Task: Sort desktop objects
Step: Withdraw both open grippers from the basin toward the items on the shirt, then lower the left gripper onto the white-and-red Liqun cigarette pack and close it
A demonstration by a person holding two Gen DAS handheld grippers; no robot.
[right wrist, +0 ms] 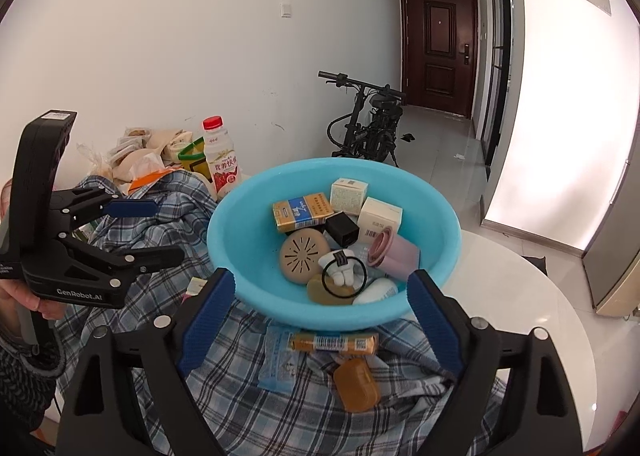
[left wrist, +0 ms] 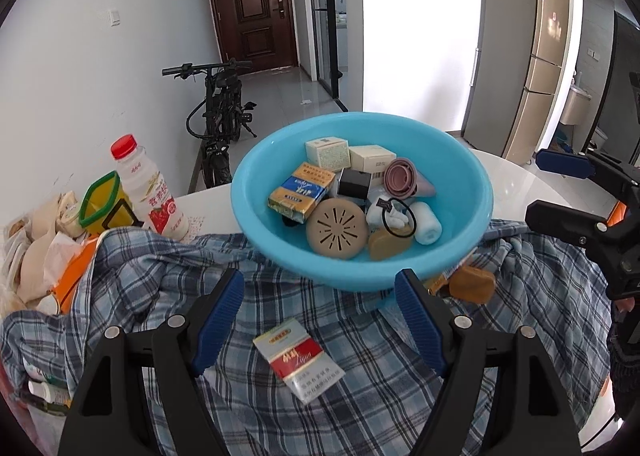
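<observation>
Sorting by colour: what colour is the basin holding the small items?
Light blue; the basin shows best in the right wrist view.

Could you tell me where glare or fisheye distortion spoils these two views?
Left wrist view: the bright doorway behind the blue basin is blown out, and the fridge bows with the lens. Right wrist view: the window on the right is washed white; the basin's contents stay sharp.
</observation>
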